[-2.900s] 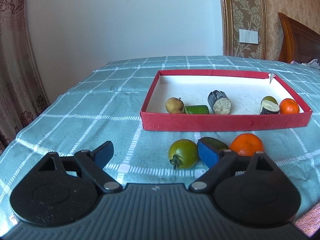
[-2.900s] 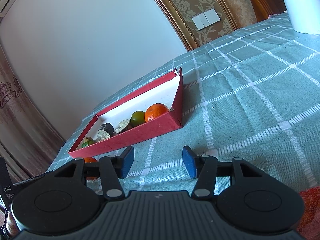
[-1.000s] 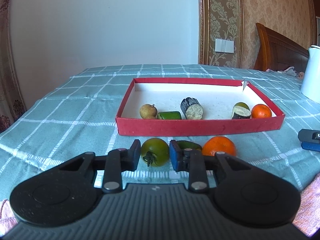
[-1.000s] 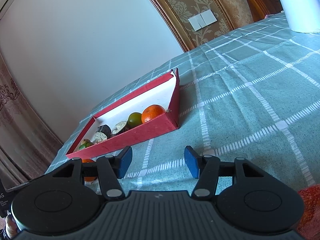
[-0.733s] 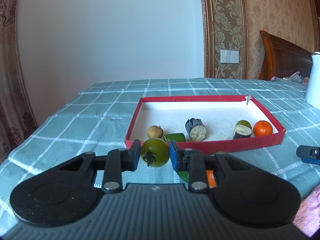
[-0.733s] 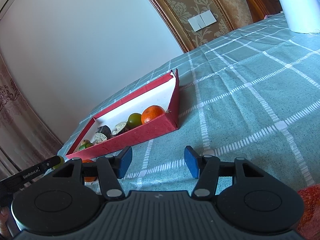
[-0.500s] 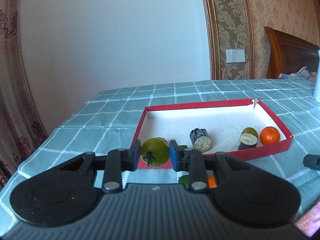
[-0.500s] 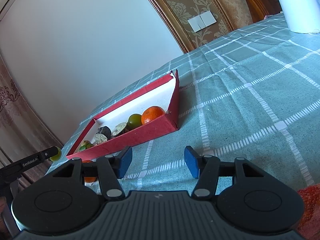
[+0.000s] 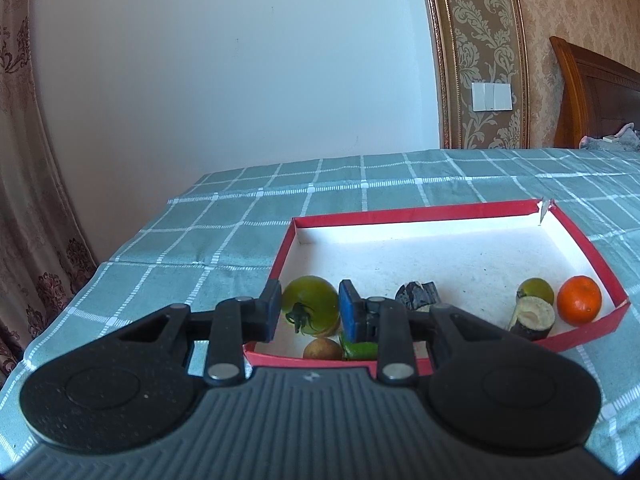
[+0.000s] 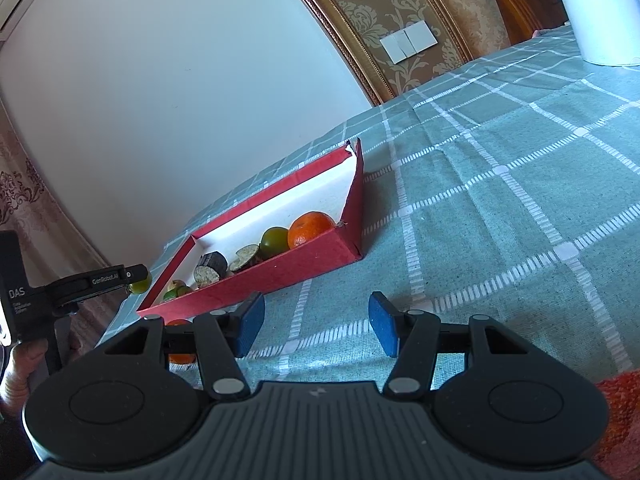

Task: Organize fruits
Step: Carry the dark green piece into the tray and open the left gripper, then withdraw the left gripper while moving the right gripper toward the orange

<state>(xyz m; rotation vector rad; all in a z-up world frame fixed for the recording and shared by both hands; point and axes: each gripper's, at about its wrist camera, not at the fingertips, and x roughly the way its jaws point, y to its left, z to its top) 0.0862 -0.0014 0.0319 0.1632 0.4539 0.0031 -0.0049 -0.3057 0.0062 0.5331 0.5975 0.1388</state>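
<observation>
My left gripper (image 9: 307,312) holds a round green tomato (image 9: 311,305) above the near left corner of the shallow red cardboard tray (image 9: 412,215).

Its blue pads clamp the tomato; further right lies a small orange tangerine (image 9: 579,300). My right gripper (image 10: 316,324) stands half open, holding nothing, above the teal checked tablecloth (image 10: 500,208); another orange fruit (image 10: 181,357), I think, lies outside the tray.

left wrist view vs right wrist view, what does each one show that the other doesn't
Only the left wrist view shows the left gripper head-on, shut on the green tomato above the red box's near-left corner.

Only the right wrist view shows the right gripper open with nothing in it, an orange on the cloth outside the box, and a white jug.

Both show the box, the orange inside it, the checked tablecloth and the wall switch.
</observation>
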